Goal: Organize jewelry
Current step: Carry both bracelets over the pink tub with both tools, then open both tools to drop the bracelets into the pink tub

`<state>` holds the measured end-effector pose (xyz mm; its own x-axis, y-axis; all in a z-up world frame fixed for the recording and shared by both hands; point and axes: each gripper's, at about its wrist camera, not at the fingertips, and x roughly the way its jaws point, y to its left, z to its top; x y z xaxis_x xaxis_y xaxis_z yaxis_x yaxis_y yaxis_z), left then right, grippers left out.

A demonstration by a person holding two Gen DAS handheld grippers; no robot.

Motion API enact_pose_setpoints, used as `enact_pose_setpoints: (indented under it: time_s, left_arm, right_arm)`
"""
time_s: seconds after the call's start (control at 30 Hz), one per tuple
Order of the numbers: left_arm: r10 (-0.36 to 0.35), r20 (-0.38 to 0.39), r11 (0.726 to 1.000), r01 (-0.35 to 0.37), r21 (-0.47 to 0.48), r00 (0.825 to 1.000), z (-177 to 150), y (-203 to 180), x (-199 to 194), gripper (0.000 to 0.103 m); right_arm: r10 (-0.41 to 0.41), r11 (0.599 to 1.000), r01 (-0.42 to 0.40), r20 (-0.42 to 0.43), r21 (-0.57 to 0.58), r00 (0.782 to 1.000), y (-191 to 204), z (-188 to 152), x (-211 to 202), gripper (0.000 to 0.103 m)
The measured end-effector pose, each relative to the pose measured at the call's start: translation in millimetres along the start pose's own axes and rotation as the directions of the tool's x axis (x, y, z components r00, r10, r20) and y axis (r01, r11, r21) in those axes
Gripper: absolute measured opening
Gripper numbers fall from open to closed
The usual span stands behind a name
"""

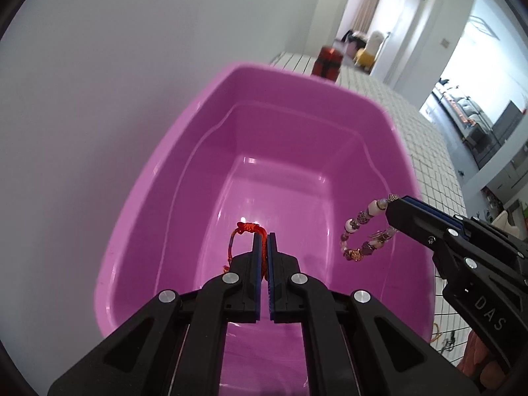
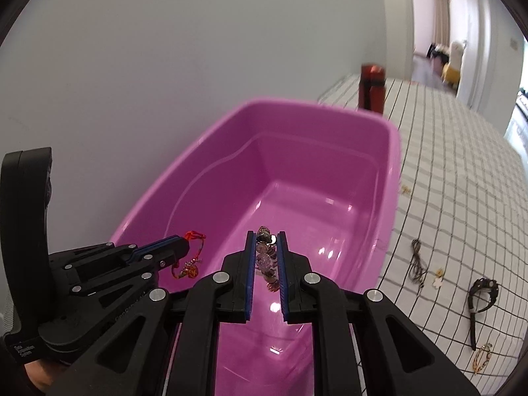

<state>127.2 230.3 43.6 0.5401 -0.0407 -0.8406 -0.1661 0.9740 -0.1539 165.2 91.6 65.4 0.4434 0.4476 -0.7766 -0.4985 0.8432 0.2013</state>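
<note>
A pink plastic tub (image 1: pixel 165 178) (image 2: pixel 392 171) stands on a checked cloth against a white wall. My left gripper (image 1: pixel 263 241) is shut on a red cord bracelet (image 1: pixel 247 229) and holds it over the tub's inside; the bracelet also shows in the right wrist view (image 2: pixel 193 236), with a charm hanging below. My right gripper (image 2: pixel 265 239) is shut on a beaded bracelet (image 2: pixel 265 259) of pink and purple beads, held over the tub's right part. The beaded bracelet hangs from the right gripper (image 1: pixel 392 203) in the left wrist view (image 1: pixel 359 231).
On the checked cloth (image 2: pixel 462 171) right of the tub lie a dark cord necklace (image 2: pixel 416 260), small flower earrings (image 2: pixel 438 277), a black watch (image 2: pixel 480 300) and a gold clip (image 2: pixel 481 358). A red box (image 2: pixel 372 87) stands behind the tub.
</note>
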Motion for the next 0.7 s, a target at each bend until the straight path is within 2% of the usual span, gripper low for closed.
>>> enact_pose_setpoints:
  time_s: [0.17, 0.27, 0.43, 0.7]
  left_arm:
    - [0.032, -0.109, 0.999, -0.036, -0.04, 0.994, 1, 3, 22, 0.003]
    - [0.045, -0.148, 0.997, -0.053, -0.049, 0.988, -2, 5, 33, 0.003]
    - [0.078, -0.184, 0.996, -0.086, -0.037, 0.98, 0, 4, 41, 0.004]
    - [0.112, -0.217, 0.991, -0.124, -0.041, 0.97, 1, 11, 55, 0.004]
  right_arm:
    - [0.002, 1.0, -0.001, -0.113, 0.002, 0.994, -4, 2, 19, 0.012]
    - [0.006, 1.0, -0.006, -0.161, 0.002, 0.987, -3, 1, 28, 0.012]
    - [0.003, 1.0, -0.004, -0.205, -0.004, 0.979, 0, 0, 39, 0.012]
    - [-0.014, 1.0, 0.008, -0.218, -0.03, 0.976, 6, 1, 49, 0.012]
